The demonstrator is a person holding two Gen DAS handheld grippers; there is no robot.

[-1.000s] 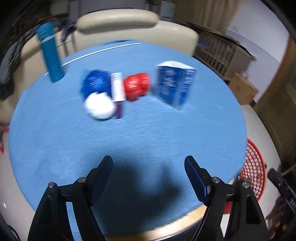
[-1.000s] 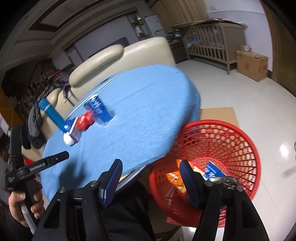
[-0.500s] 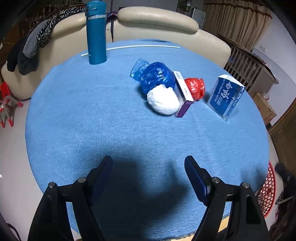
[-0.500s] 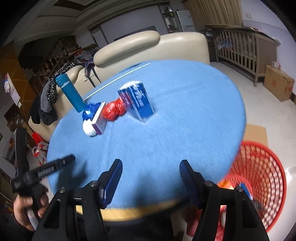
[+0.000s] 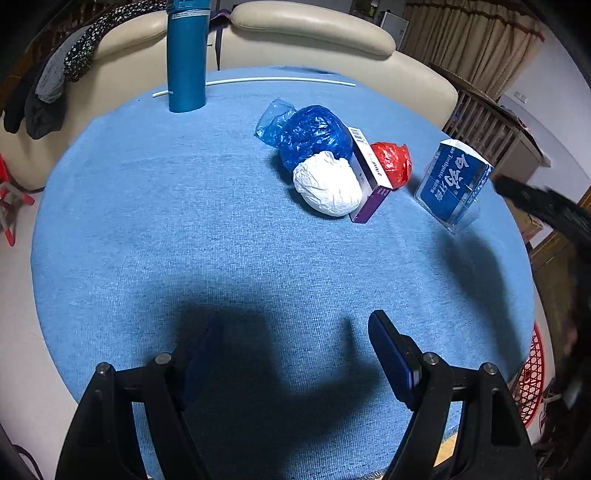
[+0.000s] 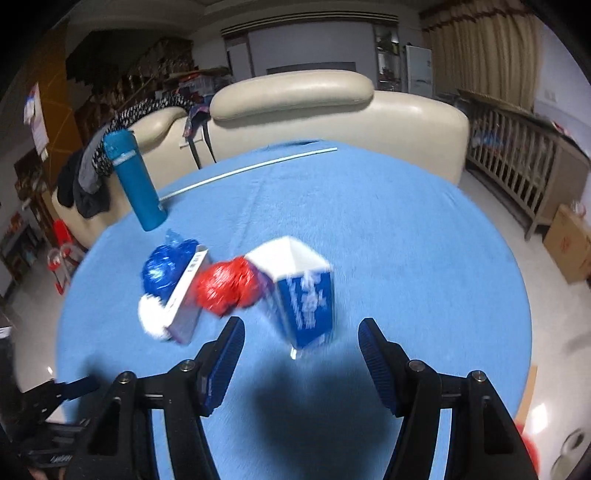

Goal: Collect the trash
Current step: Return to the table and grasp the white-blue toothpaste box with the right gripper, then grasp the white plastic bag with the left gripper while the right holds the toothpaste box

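On the round blue table [image 5: 184, 229] lies a cluster of trash: a blue plastic bag [image 5: 314, 134], a white crumpled ball [image 5: 327, 182], a purple and white box [image 5: 369, 173], a red crumpled bag [image 5: 391, 162] and a blue toothpaste box [image 5: 450, 181]. My left gripper [image 5: 291, 354] is open and empty, low over the near side of the table. My right gripper [image 6: 299, 354] is open and empty, just in front of the toothpaste box [image 6: 304, 295], with the red bag [image 6: 225, 286] to its left. The red basket [image 5: 532, 373] shows at the table's right edge.
A tall teal bottle [image 5: 186, 55] stands at the far left of the table, with a thin white rod [image 5: 258, 79] lying behind it. A cream sofa [image 5: 306, 33] with dark clothes [image 5: 48, 85] is behind the table. A wooden crib [image 6: 517, 166] and cardboard box [image 6: 569, 247] stand right.
My right gripper has swung from above the red basket to over the table, close to the toothpaste box. My left gripper has turned left and moved nearer the trash cluster.
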